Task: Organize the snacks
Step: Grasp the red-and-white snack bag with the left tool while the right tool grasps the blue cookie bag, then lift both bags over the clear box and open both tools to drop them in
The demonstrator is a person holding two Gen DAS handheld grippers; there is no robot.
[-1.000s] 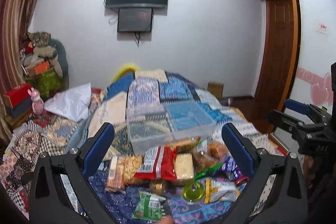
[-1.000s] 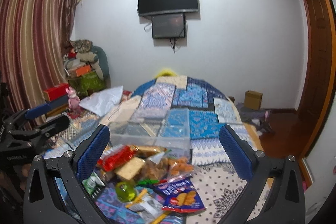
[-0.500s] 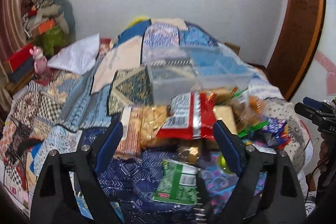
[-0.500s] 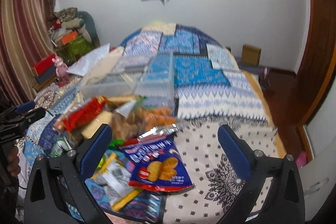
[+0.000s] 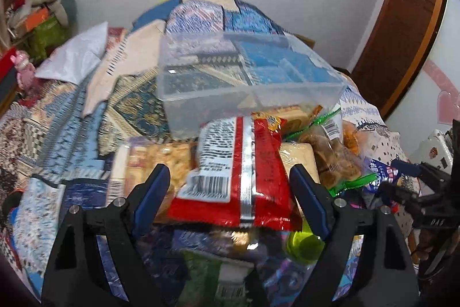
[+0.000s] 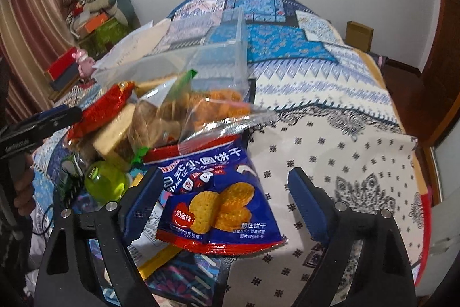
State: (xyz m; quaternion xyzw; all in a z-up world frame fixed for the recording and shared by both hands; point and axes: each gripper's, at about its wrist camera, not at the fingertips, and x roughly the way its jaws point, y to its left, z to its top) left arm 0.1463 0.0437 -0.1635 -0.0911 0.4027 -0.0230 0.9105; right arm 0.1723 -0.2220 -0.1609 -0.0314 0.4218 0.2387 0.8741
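Note:
A pile of snack packets lies on the bed in front of a clear plastic bin (image 5: 230, 71), which also shows in the right wrist view (image 6: 218, 53). My left gripper (image 5: 230, 174) hangs over the pile with a red bag with a white label (image 5: 258, 163) between its fingers; the pads do not visibly press it. My right gripper (image 6: 225, 177) is closing, its jaws still apart around a blue biscuit bag (image 6: 218, 209) without gripping it. Each gripper shows in the other's view: the right one (image 5: 408, 177), the left one (image 6: 51, 117).
Clear bags of fried snacks (image 6: 201, 105) and a green jelly cup (image 6: 106, 183) lie in the pile. A patchwork blanket (image 6: 330, 82) covers the bed. A white plastic bag (image 5: 74, 59) lies at the left, a cardboard box (image 6: 359, 33) on the floor, a wooden door (image 5: 402, 33) at the right.
Both grippers have sunk and tipped down toward the snack pile, and their jaws have narrowed. The red bag now sits between the left fingers, the blue bag between the right.

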